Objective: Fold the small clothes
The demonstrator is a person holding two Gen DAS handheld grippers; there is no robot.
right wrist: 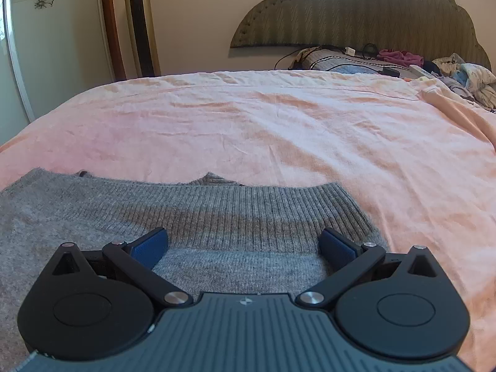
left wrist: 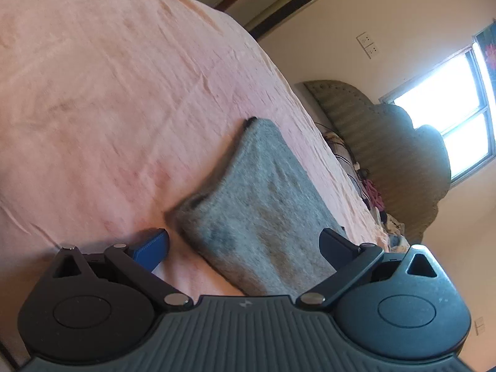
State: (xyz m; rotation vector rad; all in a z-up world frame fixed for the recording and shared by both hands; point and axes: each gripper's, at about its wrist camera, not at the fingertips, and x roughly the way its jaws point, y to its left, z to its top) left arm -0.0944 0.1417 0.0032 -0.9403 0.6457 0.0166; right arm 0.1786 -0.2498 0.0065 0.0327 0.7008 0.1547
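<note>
A grey knitted garment (left wrist: 257, 214) lies folded on the pink bedsheet (left wrist: 102, 99). In the left wrist view it runs away from me as a long strip between my spread fingers. My left gripper (left wrist: 248, 241) is open just above its near end, holding nothing. In the right wrist view the same grey garment (right wrist: 198, 210) lies flat with its ribbed hem across the front. My right gripper (right wrist: 245, 243) is open low over the cloth, its blue pads (right wrist: 148, 246) apart and nothing between them.
The pink sheet (right wrist: 279, 124) stretches wide beyond the garment. At the headboard (right wrist: 356, 9) lie a pillow, cables and a pile of loose clothes (right wrist: 465, 77). A tall gold tower fan (right wrist: 141, 24) stands by the wall on the left. A bright window (left wrist: 446, 117) is on the far wall.
</note>
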